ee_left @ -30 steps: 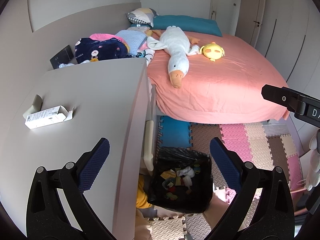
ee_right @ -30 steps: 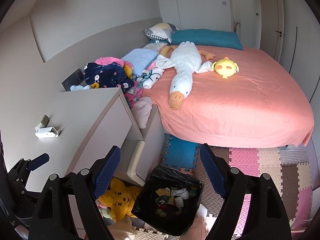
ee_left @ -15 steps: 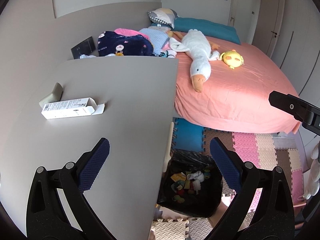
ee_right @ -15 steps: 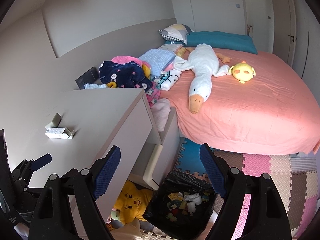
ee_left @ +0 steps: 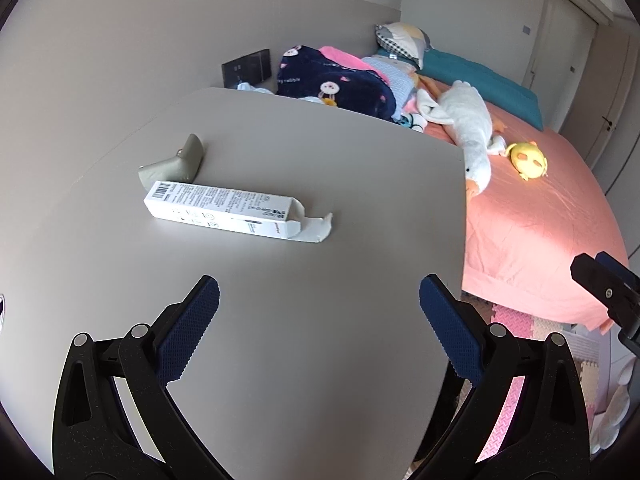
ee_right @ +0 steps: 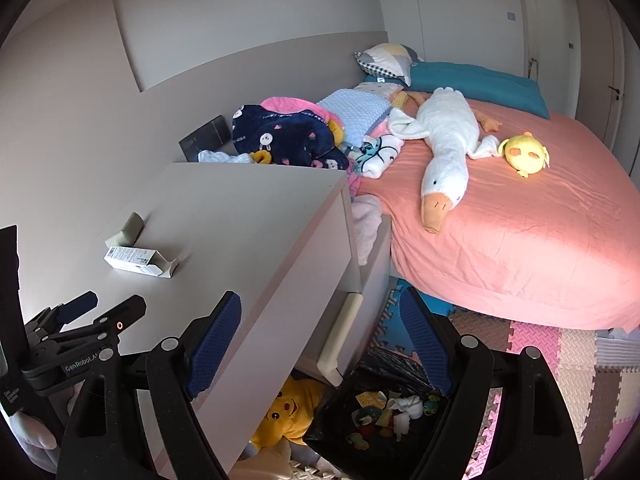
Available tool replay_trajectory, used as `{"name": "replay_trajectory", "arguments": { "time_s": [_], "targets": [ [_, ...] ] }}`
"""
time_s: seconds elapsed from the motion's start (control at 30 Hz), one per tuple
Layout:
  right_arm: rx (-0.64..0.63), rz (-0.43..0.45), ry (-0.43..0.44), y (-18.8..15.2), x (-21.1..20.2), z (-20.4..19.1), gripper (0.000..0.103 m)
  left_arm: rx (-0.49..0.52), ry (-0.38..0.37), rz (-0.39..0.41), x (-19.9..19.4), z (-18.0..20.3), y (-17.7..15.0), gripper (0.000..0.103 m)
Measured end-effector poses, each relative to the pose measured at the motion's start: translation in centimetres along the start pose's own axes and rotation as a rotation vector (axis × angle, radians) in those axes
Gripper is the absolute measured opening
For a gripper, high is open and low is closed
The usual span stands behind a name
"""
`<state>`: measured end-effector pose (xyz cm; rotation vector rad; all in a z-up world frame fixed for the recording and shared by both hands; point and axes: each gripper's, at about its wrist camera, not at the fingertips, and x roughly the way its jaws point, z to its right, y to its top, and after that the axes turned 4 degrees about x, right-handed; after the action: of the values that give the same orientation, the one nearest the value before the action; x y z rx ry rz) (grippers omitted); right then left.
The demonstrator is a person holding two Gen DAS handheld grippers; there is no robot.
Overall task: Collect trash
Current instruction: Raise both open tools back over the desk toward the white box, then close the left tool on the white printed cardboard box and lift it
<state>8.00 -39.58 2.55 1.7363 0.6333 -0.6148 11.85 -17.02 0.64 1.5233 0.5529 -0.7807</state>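
An empty white carton (ee_left: 224, 210) with an open end flap lies on the grey cabinet top (ee_left: 320, 184); it also shows in the right wrist view (ee_right: 138, 261). A small grey-green piece (ee_left: 176, 160) lies just behind it. My left gripper (ee_left: 319, 312) is open and empty, hovering over the cabinet top short of the carton. My right gripper (ee_right: 320, 340) is open and empty, above the cabinet's front corner. A black bin bag (ee_right: 384, 408) holding several scraps sits on the floor below it.
A pink bed (ee_right: 520, 220) with a white goose toy (ee_right: 444, 148) and yellow toy (ee_right: 524, 154) lies to the right. A pile of clothes (ee_right: 288, 136) sits behind the cabinet. A yellow plush (ee_right: 288, 412) lies beside the bag on foam floor mats (ee_right: 560, 360).
My left gripper has swung left and forward over the cabinet top, so the carton is now close ahead and the bin bag has left its view. My right gripper has shifted slightly left.
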Motion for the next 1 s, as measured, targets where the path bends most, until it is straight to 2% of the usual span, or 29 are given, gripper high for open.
{"name": "replay_trajectory", "arguments": {
  "time_s": [0.33, 0.5, 0.7, 0.9, 0.97, 1.0],
  "targets": [
    [0.038, 0.032, 0.01, 2.5, 3.6, -1.8, 0.082, -0.115, 0.046, -0.023, 3.0, -4.1, 2.3, 0.096],
    [0.009, 0.025, 0.024, 3.4, 5.3, -3.4, 0.082, -0.204, 0.055, -0.046, 5.2, -6.0, 3.4, 0.096],
    [-0.028, 0.01, 0.032, 4.1, 7.1, -5.3, 0.082, -0.245, 0.093, -0.074, 7.4, -7.0, 4.7, 0.096],
    [-0.05, 0.006, 0.044, 4.7, 8.3, -6.9, 0.082, -0.288, 0.09, -0.119, 8.9, -8.2, 4.7, 0.08],
    [-0.058, 0.003, 0.051, 4.8, 8.6, -7.5, 0.082, -0.294, 0.085, -0.122, 9.1, -8.7, 4.5, 0.068],
    [-0.062, 0.001, 0.053, 4.9, 8.8, -7.8, 0.082, -0.29, 0.089, -0.117, 9.0, -8.9, 4.5, 0.067]
  ]
}}
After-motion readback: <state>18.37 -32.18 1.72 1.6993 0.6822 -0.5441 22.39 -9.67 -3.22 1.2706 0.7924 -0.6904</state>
